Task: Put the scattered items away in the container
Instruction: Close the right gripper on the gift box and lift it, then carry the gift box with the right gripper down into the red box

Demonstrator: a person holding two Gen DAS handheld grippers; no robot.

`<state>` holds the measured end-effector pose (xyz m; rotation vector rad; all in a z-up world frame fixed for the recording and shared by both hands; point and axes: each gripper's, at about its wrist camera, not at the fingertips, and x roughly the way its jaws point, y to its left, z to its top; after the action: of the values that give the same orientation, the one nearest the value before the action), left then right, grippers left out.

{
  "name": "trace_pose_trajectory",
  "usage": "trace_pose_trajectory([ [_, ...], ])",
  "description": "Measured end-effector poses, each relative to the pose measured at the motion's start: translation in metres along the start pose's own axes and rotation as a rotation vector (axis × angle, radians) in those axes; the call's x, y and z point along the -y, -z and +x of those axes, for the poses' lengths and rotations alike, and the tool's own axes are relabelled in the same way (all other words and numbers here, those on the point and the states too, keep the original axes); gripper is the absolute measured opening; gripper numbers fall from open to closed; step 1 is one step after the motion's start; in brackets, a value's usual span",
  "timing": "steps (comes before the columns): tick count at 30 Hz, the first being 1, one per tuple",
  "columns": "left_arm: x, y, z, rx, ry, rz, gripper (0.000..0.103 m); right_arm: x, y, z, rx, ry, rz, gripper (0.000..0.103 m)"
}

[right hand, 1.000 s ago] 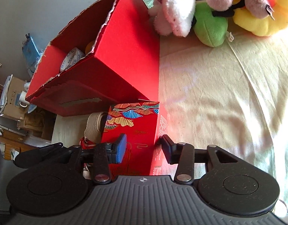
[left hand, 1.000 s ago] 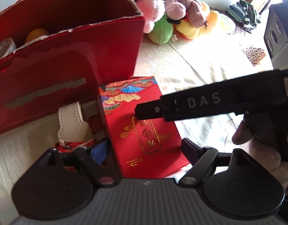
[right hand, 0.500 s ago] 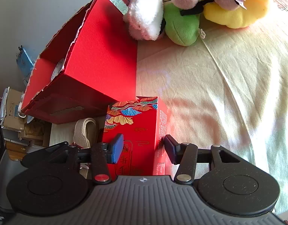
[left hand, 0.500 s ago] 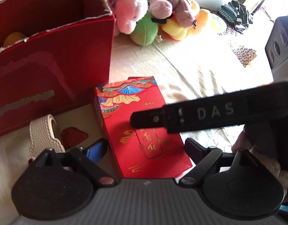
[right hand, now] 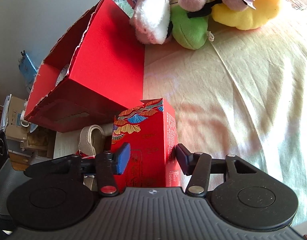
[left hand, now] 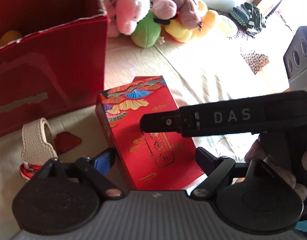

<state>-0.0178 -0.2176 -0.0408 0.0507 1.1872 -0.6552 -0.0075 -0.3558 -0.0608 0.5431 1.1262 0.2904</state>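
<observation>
A red gift box (left hand: 137,108) with a fan pattern and gold writing sits between the pads of my left gripper (left hand: 154,158). The jaws are closing across its width and both pads touch its edges. My right gripper (right hand: 152,158) is closing on the same box (right hand: 147,128), its blue pad on the front face and its dark pad at the side's far edge. One of its fingers (left hand: 213,118) crosses the box from the right. The big red cardboard container (left hand: 49,64) (right hand: 109,64) stands open just behind and left.
A cream strap (left hand: 33,140) (right hand: 89,138) and a small red piece (left hand: 67,142) lie left of the box. Plush toys (left hand: 129,12) (right hand: 153,14) are piled behind the container's corner. A black speaker (left hand: 299,56) stands far right. Cream cloth (right hand: 233,100) spreads to the right.
The box has shifted right, away from the container and the strap, staying between both grippers. The small red piece beside the strap has come into view.
</observation>
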Motion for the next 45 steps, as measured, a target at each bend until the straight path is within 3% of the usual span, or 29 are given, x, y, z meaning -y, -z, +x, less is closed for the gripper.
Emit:
trace_pose_trajectory([
  [6, 0.006, -0.001, 0.008, 0.003, -0.010, 0.044, 0.088, 0.017, 0.001, -0.005, 0.018, -0.003, 0.065, 0.049],
  [12, 0.004, -0.003, 0.008, 0.019, 0.002, 0.047, 0.088, 0.014, 0.010, 0.007, 0.017, -0.026, 0.088, 0.065],
  [17, 0.006, -0.004, 0.005, 0.012, 0.008, 0.025, 0.088, 0.012, 0.009, 0.003, 0.018, -0.028, 0.076, 0.057],
  [25, 0.029, -0.028, -0.032, 0.105, 0.012, 0.083, 0.088, -0.006, 0.002, -0.042, 0.149, -0.017, 0.032, 0.056],
  [33, 0.045, -0.063, -0.084, 0.256, -0.012, 0.153, 0.088, -0.027, -0.014, -0.090, 0.283, -0.035, 0.003, 0.056],
  [39, 0.027, -0.091, -0.114, 0.347, -0.057, 0.153, 0.088, -0.058, -0.043, -0.100, 0.366, -0.076, -0.051, 0.056],
  [45, -0.018, -0.105, -0.130, 0.367, -0.133, 0.104, 0.088, -0.092, -0.076, -0.072, 0.362, -0.098, -0.133, 0.056],
])
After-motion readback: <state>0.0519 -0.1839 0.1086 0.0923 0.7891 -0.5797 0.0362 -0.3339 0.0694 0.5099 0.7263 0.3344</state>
